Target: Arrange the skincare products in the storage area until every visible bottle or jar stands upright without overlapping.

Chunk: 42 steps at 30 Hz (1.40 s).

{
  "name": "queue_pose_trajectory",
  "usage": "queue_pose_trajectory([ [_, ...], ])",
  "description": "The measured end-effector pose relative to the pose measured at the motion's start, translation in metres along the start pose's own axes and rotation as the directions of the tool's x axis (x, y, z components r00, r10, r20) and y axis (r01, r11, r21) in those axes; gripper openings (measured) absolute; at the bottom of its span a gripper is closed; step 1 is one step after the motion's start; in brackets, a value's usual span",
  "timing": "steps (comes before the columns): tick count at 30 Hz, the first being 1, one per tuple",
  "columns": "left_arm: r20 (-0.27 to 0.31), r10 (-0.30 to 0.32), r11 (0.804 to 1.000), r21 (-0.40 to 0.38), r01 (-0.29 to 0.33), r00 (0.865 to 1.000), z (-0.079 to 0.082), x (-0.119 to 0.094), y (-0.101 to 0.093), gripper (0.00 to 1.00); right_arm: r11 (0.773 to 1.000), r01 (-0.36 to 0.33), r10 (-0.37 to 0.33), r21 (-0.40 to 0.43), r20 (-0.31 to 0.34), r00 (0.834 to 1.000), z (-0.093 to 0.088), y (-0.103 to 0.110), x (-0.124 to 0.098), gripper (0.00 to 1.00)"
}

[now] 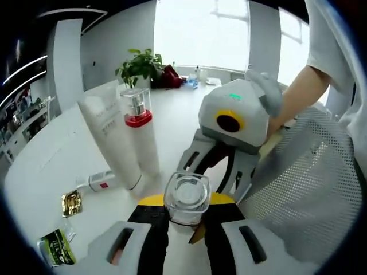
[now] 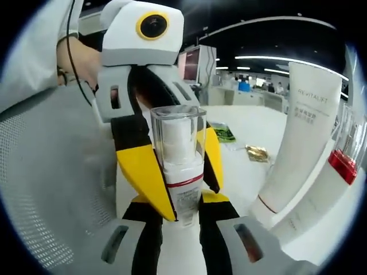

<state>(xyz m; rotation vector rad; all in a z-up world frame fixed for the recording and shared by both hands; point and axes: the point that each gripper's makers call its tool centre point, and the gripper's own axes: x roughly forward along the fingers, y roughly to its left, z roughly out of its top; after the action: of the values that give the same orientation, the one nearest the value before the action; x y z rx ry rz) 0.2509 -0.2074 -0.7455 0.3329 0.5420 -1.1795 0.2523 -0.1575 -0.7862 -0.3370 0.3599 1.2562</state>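
A small white bottle (image 1: pixel 186 197) with a clear square cap and a red band lies along my left gripper (image 1: pixel 186 213), cap toward the camera, and the jaws are shut on it. My right gripper (image 2: pixel 180 213) meets it head-on and is shut on the same bottle (image 2: pixel 179 154) at its base end. A tall white tube (image 1: pixel 112 137) and a pump bottle with a red collar (image 1: pixel 140 132) stand upright together on the white table (image 1: pixel 51 154). A small white bottle (image 1: pixel 97 182) lies on its side beside the tube.
A white mesh basket (image 1: pixel 309 189) sits close on the right of the left gripper view. A gold sachet (image 1: pixel 71 202) and a green sachet (image 1: pixel 56 249) lie on the table. A potted plant (image 1: pixel 140 66) stands at the back. A person's arm (image 1: pixel 301 91) holds the right gripper.
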Motion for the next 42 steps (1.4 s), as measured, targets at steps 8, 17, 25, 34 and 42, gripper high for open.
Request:
queue_pose_trajectory([
  [8,-0.017,-0.009,1.000,0.026,0.010,1.000,-0.005,0.006,-0.002,0.17,1.000,0.012,-0.011,0.018,-0.032,0.999,-0.011,0.001,0.000,0.24],
  [17,-0.035,-0.016,0.999,0.051,0.018,0.999,-0.008,0.010,-0.002,0.17,1.000,0.015,-0.014,0.015,-0.065,0.998,-0.018,-0.001,0.000,0.25],
  [25,-0.024,-0.025,0.999,0.043,0.026,0.999,-0.006,0.013,0.000,0.18,1.000,0.014,-0.012,0.020,-0.069,0.998,-0.020,-0.003,-0.005,0.23],
  [34,0.004,-0.035,0.999,-0.008,0.035,0.999,-0.003,0.015,0.004,0.29,0.999,0.033,-0.030,0.038,-0.069,0.997,-0.025,-0.010,-0.010,0.23],
  [42,0.020,-0.019,0.999,-0.050,0.020,1.000,-0.005,0.013,0.010,0.39,0.997,0.053,-0.049,0.047,-0.082,0.995,-0.030,-0.024,-0.021,0.23],
])
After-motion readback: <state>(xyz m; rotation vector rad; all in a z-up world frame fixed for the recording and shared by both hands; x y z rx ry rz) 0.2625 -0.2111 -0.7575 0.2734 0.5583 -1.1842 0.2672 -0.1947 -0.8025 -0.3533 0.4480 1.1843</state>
